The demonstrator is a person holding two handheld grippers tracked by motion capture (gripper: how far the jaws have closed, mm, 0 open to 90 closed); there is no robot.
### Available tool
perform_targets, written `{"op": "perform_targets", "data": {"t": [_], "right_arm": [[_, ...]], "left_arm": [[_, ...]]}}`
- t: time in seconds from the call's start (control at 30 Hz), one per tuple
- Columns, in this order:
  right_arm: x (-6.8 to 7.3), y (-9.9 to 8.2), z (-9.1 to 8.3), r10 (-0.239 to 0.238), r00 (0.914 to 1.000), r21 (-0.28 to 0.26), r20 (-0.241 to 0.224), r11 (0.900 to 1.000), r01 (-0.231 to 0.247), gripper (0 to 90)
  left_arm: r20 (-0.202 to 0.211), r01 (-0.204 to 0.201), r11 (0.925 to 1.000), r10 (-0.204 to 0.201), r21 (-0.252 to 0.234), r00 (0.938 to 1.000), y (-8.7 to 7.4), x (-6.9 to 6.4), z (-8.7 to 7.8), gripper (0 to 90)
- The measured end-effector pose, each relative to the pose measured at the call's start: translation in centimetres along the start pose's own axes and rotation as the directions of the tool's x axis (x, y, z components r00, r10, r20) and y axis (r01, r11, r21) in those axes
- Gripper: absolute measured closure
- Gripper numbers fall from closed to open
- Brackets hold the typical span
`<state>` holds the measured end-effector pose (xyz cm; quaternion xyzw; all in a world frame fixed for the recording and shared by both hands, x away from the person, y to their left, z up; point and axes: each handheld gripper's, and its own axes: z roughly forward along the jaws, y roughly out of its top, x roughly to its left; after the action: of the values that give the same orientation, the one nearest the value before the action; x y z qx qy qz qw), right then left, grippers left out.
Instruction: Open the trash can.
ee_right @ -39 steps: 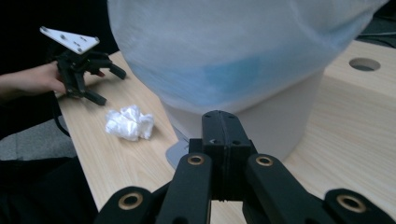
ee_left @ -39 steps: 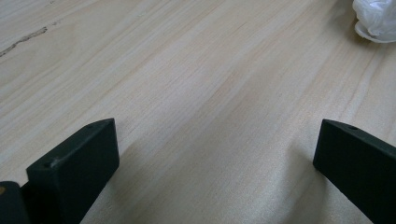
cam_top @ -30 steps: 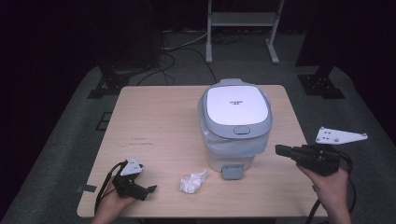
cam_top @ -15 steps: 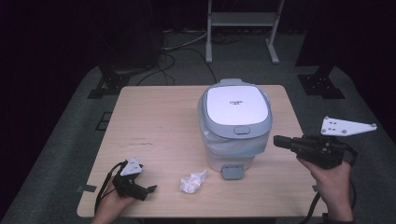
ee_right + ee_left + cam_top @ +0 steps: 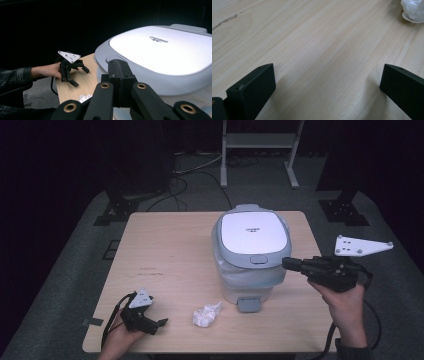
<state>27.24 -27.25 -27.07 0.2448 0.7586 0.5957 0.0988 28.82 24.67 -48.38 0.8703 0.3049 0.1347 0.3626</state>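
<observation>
Judging by the closed bin [image 5: 252, 247] mid-frame and crumpled paper [image 5: 207, 314] loose on the table [image 5: 165, 250], nothing's binned: left gripper [image 5: 159, 324] gapes wide, right gripper [image 5: 287, 264] pinched together beside the lid.

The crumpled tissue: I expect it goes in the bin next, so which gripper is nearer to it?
Left. The left gripper rests on the table beside the crumpled tissue; the right gripper is raised at the bin's lid, across from it.
</observation>
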Motion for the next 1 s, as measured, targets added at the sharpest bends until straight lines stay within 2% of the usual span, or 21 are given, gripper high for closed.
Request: {"op": "perform_targets", "data": {"t": [0.57, 1.0], "right_arm": [[-0.7, 1.0, 3.5, -0.009, 0.9994, 0.022, -0.034, 0.9997, 0.01, 90.0], [-0.9, 1.1, 5.6, -0.012, 0.9994, 0.057, -0.032, 0.9983, 0.014, 90.0]], "left_arm": [[0.0, 0.0, 1.0, 0.0, 0.0, 1.0, 0.0, 0.0, 0.0, 0.0], [0.0, 0.0, 1.0, 0.0, 0.0, 1.0, 0.0, 0.0, 0.0, 0.0]]}}
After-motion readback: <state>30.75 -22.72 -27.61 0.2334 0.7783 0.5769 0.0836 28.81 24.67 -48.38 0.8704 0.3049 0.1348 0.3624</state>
